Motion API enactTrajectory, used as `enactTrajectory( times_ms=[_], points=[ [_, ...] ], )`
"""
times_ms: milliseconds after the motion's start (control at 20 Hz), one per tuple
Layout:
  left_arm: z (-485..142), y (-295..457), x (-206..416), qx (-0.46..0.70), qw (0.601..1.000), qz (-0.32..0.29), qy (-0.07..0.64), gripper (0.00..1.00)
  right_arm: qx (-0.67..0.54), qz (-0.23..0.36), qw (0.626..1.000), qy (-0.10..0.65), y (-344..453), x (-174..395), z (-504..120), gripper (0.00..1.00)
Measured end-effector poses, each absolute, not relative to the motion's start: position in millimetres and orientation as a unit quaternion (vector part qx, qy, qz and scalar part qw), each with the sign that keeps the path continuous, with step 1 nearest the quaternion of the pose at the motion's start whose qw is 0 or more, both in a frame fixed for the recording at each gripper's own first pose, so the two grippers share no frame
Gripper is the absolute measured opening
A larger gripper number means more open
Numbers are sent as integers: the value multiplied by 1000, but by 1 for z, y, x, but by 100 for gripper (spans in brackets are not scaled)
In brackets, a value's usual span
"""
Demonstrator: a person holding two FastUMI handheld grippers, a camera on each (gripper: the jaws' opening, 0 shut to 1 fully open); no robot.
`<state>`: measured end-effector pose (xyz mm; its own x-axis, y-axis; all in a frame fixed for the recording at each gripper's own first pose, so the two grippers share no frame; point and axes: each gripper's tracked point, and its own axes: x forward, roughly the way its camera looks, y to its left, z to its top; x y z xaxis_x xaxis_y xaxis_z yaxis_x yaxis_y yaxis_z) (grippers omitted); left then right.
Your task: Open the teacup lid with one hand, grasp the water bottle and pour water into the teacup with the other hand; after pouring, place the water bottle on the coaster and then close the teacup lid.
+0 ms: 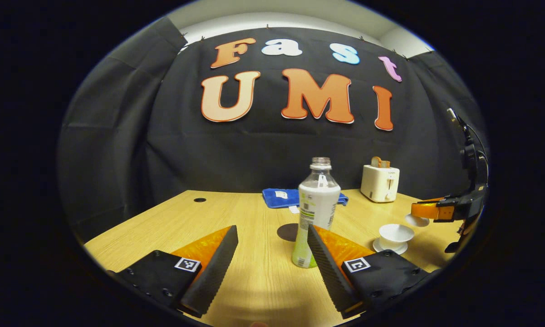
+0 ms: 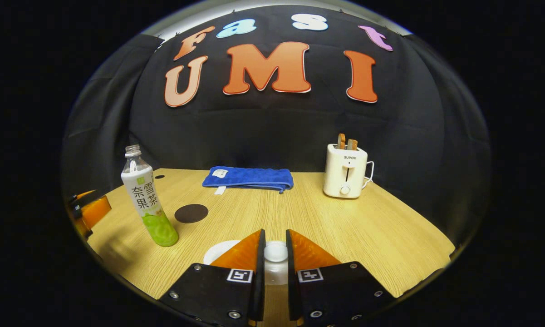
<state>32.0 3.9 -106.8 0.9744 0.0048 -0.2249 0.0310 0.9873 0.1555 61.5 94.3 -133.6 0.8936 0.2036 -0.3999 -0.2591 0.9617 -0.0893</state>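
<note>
Mid-table, bare wood surrounds the uncapped water bottle [image 1: 316, 213]; left gripper [image 1: 272, 254] gapes wide before it. Right gripper [image 2: 275, 254] pinches the lid [image 2: 276, 252] above the teacup [image 1: 395, 236], near the table's [image 1: 254, 281] right edge.

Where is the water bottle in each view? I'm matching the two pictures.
Left gripper view: the water bottle stands at centre, uncapped, just ahead of the open left gripper, nearer its right-hand finger.
Right gripper view: at the left, upright on the table.
Shared landmark: the dark round coaster lies close by the bottle in both.
</note>
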Motion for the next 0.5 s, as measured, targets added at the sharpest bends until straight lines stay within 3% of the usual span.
enactTrajectory(
  times_ms=[500],
  points=[
    [-141,-46,67,88,986,-47,131,99,-34,87,975,202,50,68,-131,22]
  ],
)
